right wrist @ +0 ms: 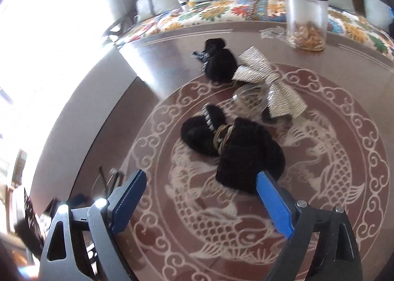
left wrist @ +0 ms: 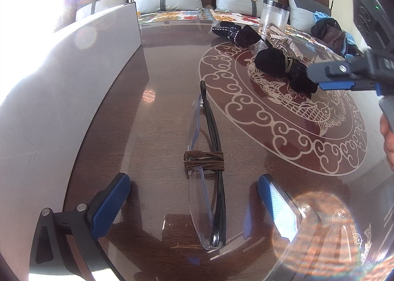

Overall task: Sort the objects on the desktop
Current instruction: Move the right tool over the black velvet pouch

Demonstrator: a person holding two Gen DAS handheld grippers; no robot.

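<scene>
The left gripper (left wrist: 194, 204) hangs low over the bench (left wrist: 152, 113) with its jaws spread wide and gripping nothing; the folded glasses (left wrist: 209, 182), bound round the middle with a brown cord (left wrist: 204, 160), lie on the glass between the two blue pads without touching either. The right gripper (right wrist: 199, 197) also has its jaws apart and empty, angled down at the black fluffy hair tie (right wrist: 234, 148) lying on the fish pattern just ahead of the pads. Close behind it sit a small glass dish (right wrist: 250, 102) and a glittery bow (right wrist: 268, 86), with a second black hair piece (right wrist: 219, 64) beyond and a tall clear jar (right wrist: 306, 17) near the far edge.

The risks, as I judge them: the thin lenses lie flat on slick glass, so closing jaws could skid them aside or bend the frame. The fluffy tie is soft and may snag the bow or nudge the dish when lifted. Glare washes out the bench's left side, which hampers aim there.
</scene>
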